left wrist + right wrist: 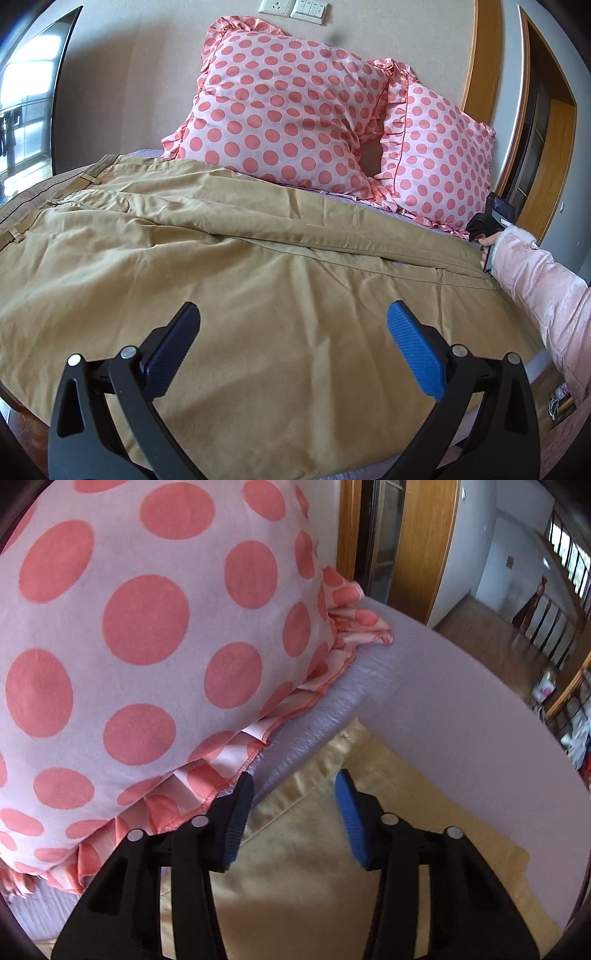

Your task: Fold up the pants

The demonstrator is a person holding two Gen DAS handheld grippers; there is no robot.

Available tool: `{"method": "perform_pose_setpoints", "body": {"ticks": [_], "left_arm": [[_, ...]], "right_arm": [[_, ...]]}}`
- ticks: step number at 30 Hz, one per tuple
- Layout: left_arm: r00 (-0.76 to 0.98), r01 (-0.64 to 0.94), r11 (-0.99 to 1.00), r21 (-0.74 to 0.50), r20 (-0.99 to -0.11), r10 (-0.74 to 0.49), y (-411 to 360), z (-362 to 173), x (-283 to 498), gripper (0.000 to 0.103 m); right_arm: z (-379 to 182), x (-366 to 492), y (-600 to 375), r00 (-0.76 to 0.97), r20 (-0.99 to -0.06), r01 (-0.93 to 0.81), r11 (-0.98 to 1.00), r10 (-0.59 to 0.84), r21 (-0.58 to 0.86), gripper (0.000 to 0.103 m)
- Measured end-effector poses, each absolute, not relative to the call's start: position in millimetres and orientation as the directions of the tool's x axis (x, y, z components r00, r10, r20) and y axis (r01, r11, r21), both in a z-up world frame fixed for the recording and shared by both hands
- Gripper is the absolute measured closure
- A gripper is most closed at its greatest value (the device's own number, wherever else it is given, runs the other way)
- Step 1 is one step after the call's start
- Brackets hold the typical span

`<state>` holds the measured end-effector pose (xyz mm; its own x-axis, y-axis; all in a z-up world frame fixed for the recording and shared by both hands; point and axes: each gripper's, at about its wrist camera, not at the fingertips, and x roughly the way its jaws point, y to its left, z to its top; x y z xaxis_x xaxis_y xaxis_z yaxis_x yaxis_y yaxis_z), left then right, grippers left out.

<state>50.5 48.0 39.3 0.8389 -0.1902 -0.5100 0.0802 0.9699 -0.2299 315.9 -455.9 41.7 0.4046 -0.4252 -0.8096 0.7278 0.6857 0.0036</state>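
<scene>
Tan pants [229,258] spread flat across bed, waistband to the left, legs running right toward the hems [354,746]. Lavender sheet [461,709] bare beyond the hem end. Two polka-dot pillows [280,107] at the head of the bed, near the pants' far edge. Left gripper [293,321] above mid-pants, jaws wide apart, nothing between them. Right gripper [295,786] over the hem end, jaws spread, empty, left finger [238,812] just beside the pillow frill [229,771]
</scene>
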Motion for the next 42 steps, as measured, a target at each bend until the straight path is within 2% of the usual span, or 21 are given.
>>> {"method": "perform_pose_setpoints", "body": {"ticks": [1, 2, 3, 7, 9, 11, 14, 17, 19, 21, 23, 25, 28, 30, 31, 32, 33, 37, 40, 42], "left_arm": [[0.839, 0.082, 0.967, -0.24, -0.508, -0.197, 49, 39, 51, 0.002], [0.838, 0.087, 0.964, -0.252, -0.505, -0.207, 51, 39, 51, 0.002], [0.837, 0.093, 0.961, -0.261, -0.503, -0.218, 52, 39, 51, 0.002], [0.845, 0.09, 0.96, -0.265, -0.49, -0.214, 58, 44, 43, 0.002], [0.858, 0.083, 0.962, -0.26, -0.472, -0.202, 62, 47, 37, 0.002], [0.87, 0.069, 0.964, -0.255, -0.457, -0.183, 65, 50, 32, 0.002], [0.889, 0.062, 0.963, -0.263, -0.424, -0.173, 69, 57, 31, 0.002], [0.904, 0.062, 0.959, -0.276, -0.393, -0.171, 71, 65, 34, 0.002], [0.908, 0.07, 0.951, -0.303, -0.376, -0.186, 74, 69, 35, 0.002], [0.909, 0.068, 0.942, -0.329, -0.369, -0.194, 79, 73, 34, 0.002], [0.917, 0.026, 0.946, -0.323, -0.37, -0.151, 85, 77, 30, 0.002], [0.918, 0.001, 0.945, -0.326, -0.374, -0.13, 93, 80, 28, 0.002], [0.912, 0.051, 0.919, -0.392, -0.357, -0.203, 108, 81, 34, 0.002], [0.888, 0.054, 0.901, -0.43, -0.393, -0.241, 115, 81, 46, 0.002], [0.872, 0.038, 0.899, -0.435, -0.426, -0.243, 118, 80, 55, 0.002], [0.851, 0.012, 0.902, -0.433, -0.469, -0.236, 120, 81, 66, 0.002], [0.833, -0.011, 0.9, -0.436, -0.501, -0.233, 123, 81, 76, 0.002], [0.79, -0.048, 0.858, -0.512, -0.545, -0.281, 141, 88, 120, 0.002], [0.763, -0.082, 0.849, -0.522, -0.581, -0.284, 149, 92, 166, 0.002], [0.739, -0.124, 0.866, -0.485, -0.628, -0.246, 150, 91, 200, 0.002]], "right_arm": [[41, 309, -459, 0.425, -0.808, 0.723, 0.69, -0.407, 0.033, 0.084], [41, 300, -463, 0.459, -0.81, 0.716, 0.692, -0.365, 0.093, 0.094], [42, 287, -469, 0.505, -0.805, 0.705, 0.687, -0.312, 0.176, 0.097], [70, 218, -476, 0.724, -0.668, 0.578, 0.679, -0.171, 0.453, 0.098], [83, 159, -470, 0.806, -0.577, 0.492, 0.687, -0.128, 0.535, 0.098], [89, 105, -459, 0.844, -0.528, 0.44, 0.683, -0.093, 0.583, 0.098], [71, 43, -445, 0.828, -0.559, 0.448, 0.656, -0.048, 0.607, 0.098], [45, 26, -443, 0.796, -0.604, 0.471, 0.584, 0.042, 0.661, 0.098], [38, 24, -441, 0.779, -0.623, 0.487, 0.56, 0.068, 0.67, 0.097], [34, 27, -442, 0.762, -0.64, 0.503, 0.535, 0.095, 0.678, 0.088], [31, 34, -442, 0.753, -0.648, 0.511, 0.514, 0.119, 0.689, 0.058], [29, 37, -442, 0.752, -0.648, 0.512, 0.512, 0.122, 0.69, 0.057], [27, 44, -442, 0.761, -0.637, 0.511, 0.496, 0.119, 0.702, 0.057], [24, 49, -444, 0.777, -0.619, 0.503, 0.48, 0.113, 0.719, 0.057], [24, 52, -445, 0.785, -0.61, 0.494, 0.487, 0.106, 0.72, 0.063], [22, 57, -447, 0.798, -0.594, 0.475, 0.502, 0.102, 0.723, 0.09], [20, 59, -450, 0.814, -0.573, 0.449, 0.519, 0.1, 0.728, 0.101], [38, 29, -450, 0.918, -0.386, 0.274, 0.551, 0.095, 0.788, 0.101], [52, 4, -448, 0.942, -0.327, 0.226, 0.585, 0.072, 0.779, 0.101], [54, -3, -450, 0.947, -0.309, 0.208, 0.573, 0.084, 0.793, 0.101]]}}
